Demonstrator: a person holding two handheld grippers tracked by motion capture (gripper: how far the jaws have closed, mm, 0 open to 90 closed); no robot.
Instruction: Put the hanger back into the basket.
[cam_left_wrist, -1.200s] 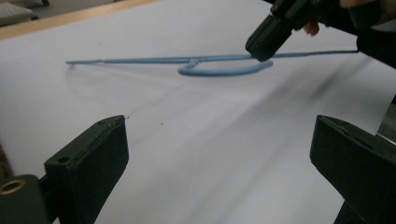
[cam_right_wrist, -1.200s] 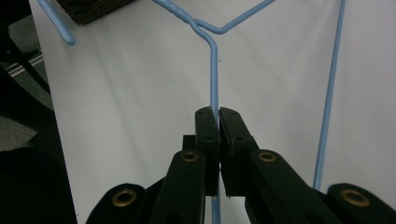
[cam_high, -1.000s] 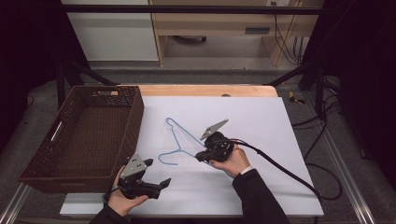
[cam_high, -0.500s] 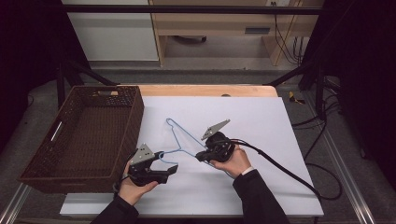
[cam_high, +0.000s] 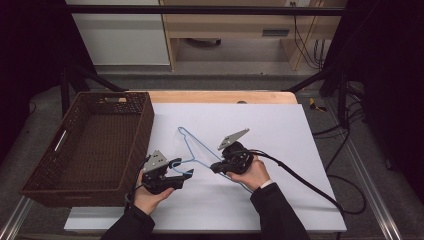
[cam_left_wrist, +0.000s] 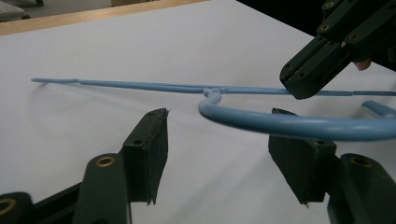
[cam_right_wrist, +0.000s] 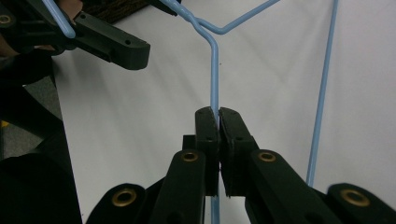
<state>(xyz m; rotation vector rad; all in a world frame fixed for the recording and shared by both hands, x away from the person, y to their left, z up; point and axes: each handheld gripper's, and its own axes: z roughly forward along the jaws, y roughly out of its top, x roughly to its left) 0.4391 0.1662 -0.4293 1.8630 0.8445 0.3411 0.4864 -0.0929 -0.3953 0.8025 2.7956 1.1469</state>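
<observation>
Right gripper (cam_right_wrist: 218, 116) pinches the flat blue hanger (cam_high: 192, 150), hook toward the half-closed left gripper (cam_high: 186, 173).

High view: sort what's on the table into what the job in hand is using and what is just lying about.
In use:
- blue wire hanger
- right hand-held gripper, clamped on one of its wires
- left hand-held gripper, jaws just closing around the hook, pads not yet on it

Lying about:
- brown wicker basket
- white sheet covering the table
</observation>
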